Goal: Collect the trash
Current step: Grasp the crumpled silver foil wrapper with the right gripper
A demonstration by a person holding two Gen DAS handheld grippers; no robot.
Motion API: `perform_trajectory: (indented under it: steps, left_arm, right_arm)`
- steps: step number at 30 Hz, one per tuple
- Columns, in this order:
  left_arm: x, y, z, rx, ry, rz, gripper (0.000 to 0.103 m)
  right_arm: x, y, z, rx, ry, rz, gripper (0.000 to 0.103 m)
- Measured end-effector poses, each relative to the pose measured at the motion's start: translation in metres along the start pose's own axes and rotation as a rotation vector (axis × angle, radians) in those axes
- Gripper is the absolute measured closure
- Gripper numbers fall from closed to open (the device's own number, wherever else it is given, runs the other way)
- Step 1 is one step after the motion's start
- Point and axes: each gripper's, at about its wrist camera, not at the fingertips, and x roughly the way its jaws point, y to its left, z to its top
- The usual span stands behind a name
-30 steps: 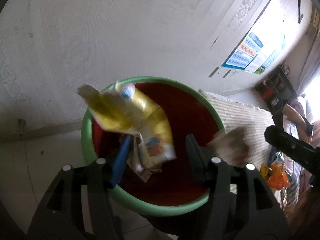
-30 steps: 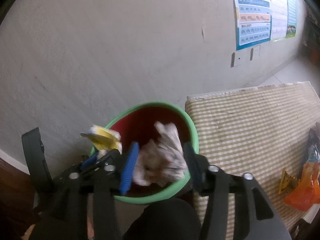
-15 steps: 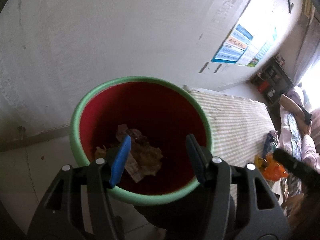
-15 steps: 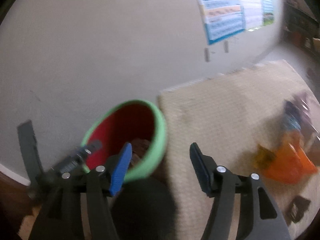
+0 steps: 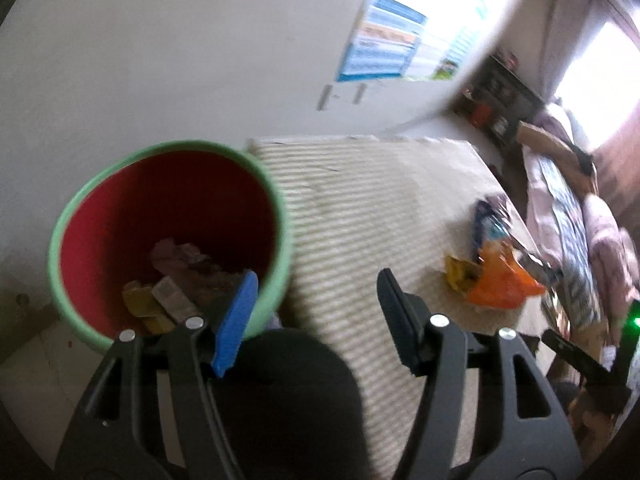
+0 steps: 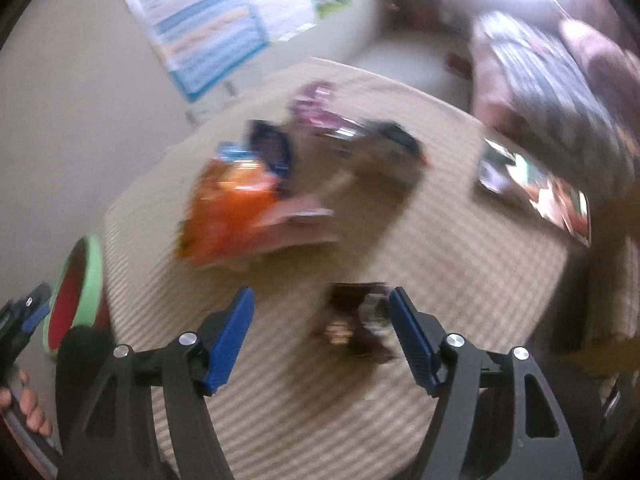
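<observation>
A green-rimmed red bin (image 5: 284,216) stands beside the checked table and holds crumpled paper and yellow wrappers (image 5: 176,276). My left gripper (image 5: 316,292) is open and empty over the table edge next to the bin. My right gripper (image 6: 322,312) is open and empty above the table, with a dark brown wrapper (image 6: 356,324) just ahead between its fingers. An orange bag (image 6: 232,208) with blue and purple wrappers lies further on; it also shows in the left wrist view (image 5: 500,284). The bin appears at the left of the right wrist view (image 6: 86,280).
The checked tablecloth (image 6: 460,280) covers the table. A glossy packet (image 6: 532,192) lies at the table's right side. A wall with a poster (image 5: 388,44) is behind, and a bed with bedding (image 5: 568,208) is to the right.
Both grippers let their trash fall into the bin and opened. Both then swung right, away from the bin toward the table; the right one now faces the wrappers.
</observation>
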Motion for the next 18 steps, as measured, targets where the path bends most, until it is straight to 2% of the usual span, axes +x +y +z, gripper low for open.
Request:
perform_trajectory:
  steps: [2, 6, 8, 9, 15, 18]
  left_arm:
    - [0.003, -0.023, 0.001, 0.052, 0.015, -0.02, 0.043]
    - [0.006, -0.064, 0.002, 0.135, 0.032, -0.066, 0.039]
    - [0.011, -0.089, 0.003, 0.175, 0.041, -0.102, 0.037]
    - [0.014, -0.101, 0.004, 0.193, 0.049, -0.119, 0.037]
    - [0.041, -0.166, 0.009, 0.293, 0.091, -0.199, 0.034]
    - [0.071, -0.196, 0.017, 0.325, 0.126, -0.188, 0.034]
  right_arm:
    - [0.008, -0.014, -0.002, 0.033, 0.029, 0.008, 0.035]
    - [0.023, -0.027, -0.007, 0.103, 0.085, 0.093, 0.037]
    - [0.025, -0.029, -0.007, 0.115, 0.077, 0.122, 0.056]
    - [0.028, -0.031, -0.007, 0.122, 0.088, 0.135, 0.075]
    - [0.018, -0.032, -0.014, 0.119, 0.058, 0.191, 0.075]
    - [0.016, -0.032, -0.017, 0.116, 0.05, 0.208, 0.075]
